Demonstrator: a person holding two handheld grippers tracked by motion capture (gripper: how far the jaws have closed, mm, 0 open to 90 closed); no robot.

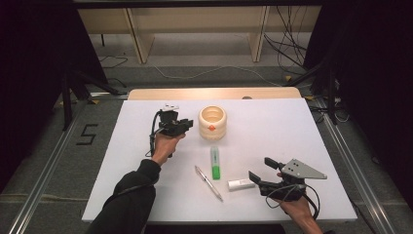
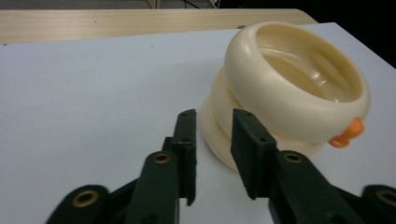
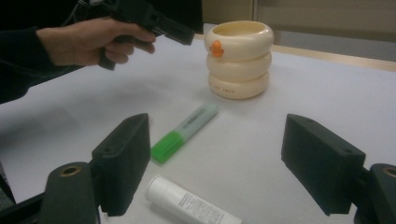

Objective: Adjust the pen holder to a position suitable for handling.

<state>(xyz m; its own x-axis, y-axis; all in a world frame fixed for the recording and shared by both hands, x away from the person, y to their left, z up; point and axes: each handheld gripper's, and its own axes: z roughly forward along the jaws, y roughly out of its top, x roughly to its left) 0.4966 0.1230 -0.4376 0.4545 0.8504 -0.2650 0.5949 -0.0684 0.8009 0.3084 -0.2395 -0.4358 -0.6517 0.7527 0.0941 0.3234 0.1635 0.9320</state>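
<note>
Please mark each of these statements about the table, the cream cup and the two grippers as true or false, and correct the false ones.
1. The left gripper holds the cream ringed cup. False: its jaws are slightly apart beside the cup, with nothing between them.
2. The green highlighter lies flat on the white table. True.
3. The right gripper has its jaws closed on the pen. False: its jaws stand wide open; the pen lies apart from it.
4. A small white tube lies near the right gripper. True.
5. The cup lies tipped on its side. False: it stands upright.
</note>
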